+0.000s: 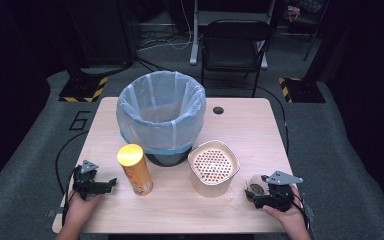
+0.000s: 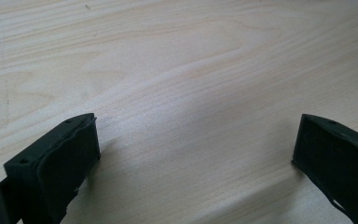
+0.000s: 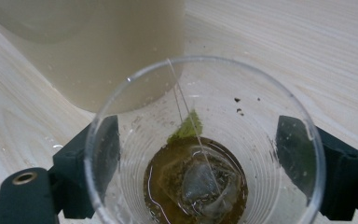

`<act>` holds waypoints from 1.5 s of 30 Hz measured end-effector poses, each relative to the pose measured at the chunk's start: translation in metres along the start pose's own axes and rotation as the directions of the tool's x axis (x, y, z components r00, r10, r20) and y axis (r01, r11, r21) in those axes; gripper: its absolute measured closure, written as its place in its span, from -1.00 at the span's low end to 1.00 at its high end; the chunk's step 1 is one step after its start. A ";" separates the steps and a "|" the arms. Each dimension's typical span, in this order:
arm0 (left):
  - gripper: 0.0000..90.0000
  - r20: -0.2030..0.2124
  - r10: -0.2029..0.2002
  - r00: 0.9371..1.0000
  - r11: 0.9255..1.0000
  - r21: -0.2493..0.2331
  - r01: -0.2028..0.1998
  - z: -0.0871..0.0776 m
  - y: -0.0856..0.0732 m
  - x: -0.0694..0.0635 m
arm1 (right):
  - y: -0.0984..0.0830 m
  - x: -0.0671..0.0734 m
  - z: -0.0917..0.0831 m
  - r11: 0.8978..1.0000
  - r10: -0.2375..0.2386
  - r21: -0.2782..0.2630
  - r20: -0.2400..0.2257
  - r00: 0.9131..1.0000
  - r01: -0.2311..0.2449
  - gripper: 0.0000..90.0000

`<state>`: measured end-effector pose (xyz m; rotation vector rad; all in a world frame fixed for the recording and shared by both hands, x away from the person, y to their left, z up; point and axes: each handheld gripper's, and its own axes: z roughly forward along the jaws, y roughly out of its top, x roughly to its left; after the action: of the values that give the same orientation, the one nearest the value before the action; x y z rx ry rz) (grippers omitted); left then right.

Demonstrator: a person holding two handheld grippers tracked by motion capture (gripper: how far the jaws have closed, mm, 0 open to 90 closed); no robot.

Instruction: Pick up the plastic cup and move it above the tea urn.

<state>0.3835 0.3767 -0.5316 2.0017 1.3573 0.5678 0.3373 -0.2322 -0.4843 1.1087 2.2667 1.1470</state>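
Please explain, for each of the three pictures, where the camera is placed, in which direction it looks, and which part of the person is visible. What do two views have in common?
High view: above the person's side, facing forward and down at the light wooden table; both hands and grippers enter below.
Left gripper view: rides on the left gripper, facing bare tabletop between its spread black jaws.
Right gripper view: rides on the right gripper, looking down into the clear plastic cup with a tea bag between its jaws.
Shared: the cup and the beige perforated-top container appear in the high and right gripper views.
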 end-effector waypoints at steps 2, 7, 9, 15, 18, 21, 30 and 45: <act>-1.00 0.000 0.000 1.000 1.000 0.000 0.000 0.000 0.000 0.000 | 0.002 0.001 -0.003 1.000 -0.001 -0.018 0.002 1.000 0.001 -0.68; -1.00 0.000 0.000 1.000 1.000 0.000 0.000 0.000 0.000 0.000 | 0.015 0.007 -0.020 0.997 -0.008 -0.071 0.022 1.000 0.010 -0.68; -1.00 0.000 0.000 1.000 1.000 0.000 0.000 0.000 0.000 0.000 | 0.023 0.011 -0.026 0.996 -0.012 -0.085 0.020 1.000 0.013 -0.66; -1.00 0.000 0.000 1.000 1.000 0.000 0.000 0.000 0.000 0.000 | 0.051 0.024 -0.032 0.991 -0.051 -0.125 -0.034 0.998 0.046 -0.45; -1.00 0.000 0.000 1.000 1.000 0.000 0.000 0.000 0.000 0.000 | 0.069 0.026 -0.024 0.992 -0.045 -0.121 -0.050 0.998 0.038 -0.23; -1.00 0.000 0.000 1.000 1.000 0.000 0.000 0.000 0.000 0.000 | 0.087 0.024 -0.010 0.993 -0.016 -0.115 -0.050 0.999 0.010 -0.04; -1.00 0.000 0.000 1.000 1.000 0.000 0.000 0.000 0.000 0.000 | 0.092 0.018 0.023 0.998 0.048 -0.031 -0.043 0.998 -0.050 0.06; -1.00 0.000 0.001 1.000 1.000 0.000 -0.001 0.000 0.000 0.000 | 0.073 0.034 0.008 0.997 0.066 -0.032 -0.093 0.993 -0.069 0.09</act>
<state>0.3836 0.3767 -0.5316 2.0019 1.3563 0.5678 0.3561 -0.1751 -0.4293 1.1487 2.2845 1.2842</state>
